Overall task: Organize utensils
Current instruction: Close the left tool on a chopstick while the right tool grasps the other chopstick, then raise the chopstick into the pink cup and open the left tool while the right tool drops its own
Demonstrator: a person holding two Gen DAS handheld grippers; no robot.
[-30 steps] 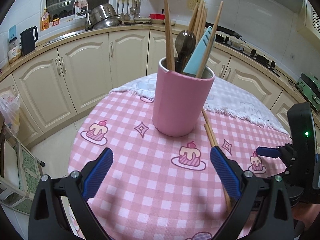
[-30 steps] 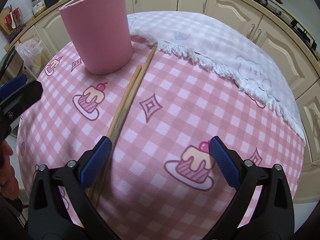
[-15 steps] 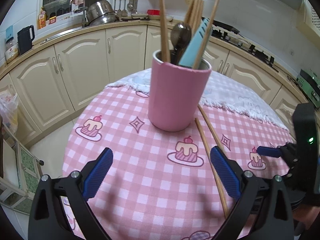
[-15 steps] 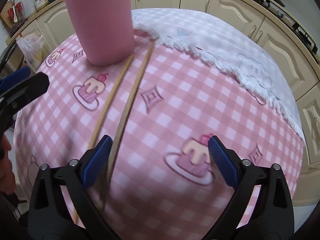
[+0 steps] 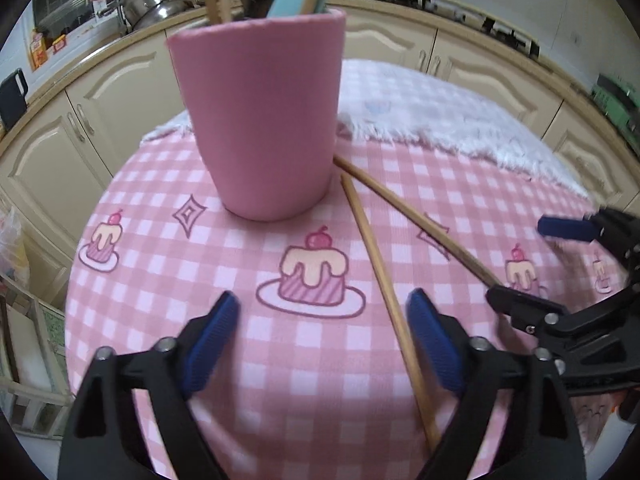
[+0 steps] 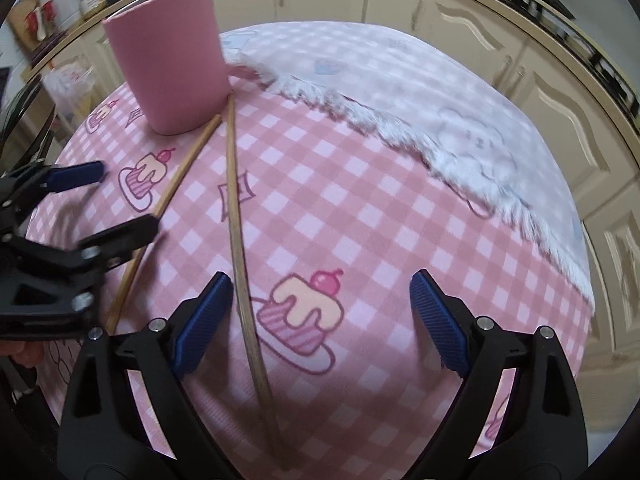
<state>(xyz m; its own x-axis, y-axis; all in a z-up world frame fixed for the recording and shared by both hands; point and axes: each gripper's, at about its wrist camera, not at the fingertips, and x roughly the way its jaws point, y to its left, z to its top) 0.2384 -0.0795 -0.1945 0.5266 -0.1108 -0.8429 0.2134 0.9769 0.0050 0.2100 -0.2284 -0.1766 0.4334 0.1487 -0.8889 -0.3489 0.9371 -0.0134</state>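
Note:
A pink cup point(image 5: 260, 120) point(image 6: 172, 68) stands on the pink checked tablecloth point(image 5: 160, 280) and holds chopsticks, a dark spoon and a light blue utensil. Two loose wooden chopsticks lie on the cloth beside it, spread in a V: one chopstick point(image 5: 380, 280) point(image 6: 176, 188) runs between my left gripper's fingers near the right fingertip, and the other chopstick point(image 5: 420, 224) point(image 6: 240, 256) runs between my right gripper's fingers near the left fingertip. My left gripper point(image 5: 324, 340) is open and low over the cloth. My right gripper point(image 6: 320, 320) is open.
A white fluffy cloth point(image 5: 440, 120) point(image 6: 400, 80) covers the table's far side. Cream kitchen cabinets point(image 5: 60, 140) and a counter ring the round table. Each gripper shows in the other's view, the right one point(image 5: 568, 276) and the left one point(image 6: 60, 220), close side by side.
Both grippers have moved forward and down toward the cloth. The two chopsticks have spread from lying parallel into a V, and now each lies between a gripper's fingers.

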